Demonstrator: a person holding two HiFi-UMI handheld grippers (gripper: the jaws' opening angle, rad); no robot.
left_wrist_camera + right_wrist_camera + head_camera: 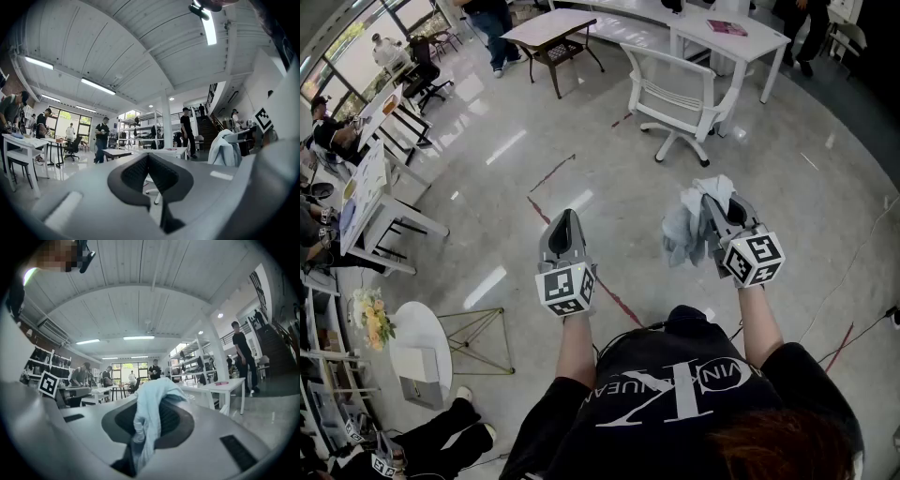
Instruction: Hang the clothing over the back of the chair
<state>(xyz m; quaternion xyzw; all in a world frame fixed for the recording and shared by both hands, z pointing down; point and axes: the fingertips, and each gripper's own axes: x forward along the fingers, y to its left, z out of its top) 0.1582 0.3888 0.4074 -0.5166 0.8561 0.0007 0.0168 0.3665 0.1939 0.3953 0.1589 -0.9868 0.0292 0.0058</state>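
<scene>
Carrying stage, as we read it. Right tool point(717, 204) clamped on pale blue clothing point(682, 228); garment bunched, drooping beside jaws, clear of floor point(487, 159). Left tool point(563, 220) held level, jaws together, nothing between them. White chair point(673, 92) stands well ahead of both tools, backrest bare. We judge pick-up done. Left to do: approach chair, spread garment, drape it over backrest, release.

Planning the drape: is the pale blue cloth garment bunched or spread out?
Bunched: the pale blue cloth garment hangs crumpled from the right gripper, whose jaws pinch it.
</scene>
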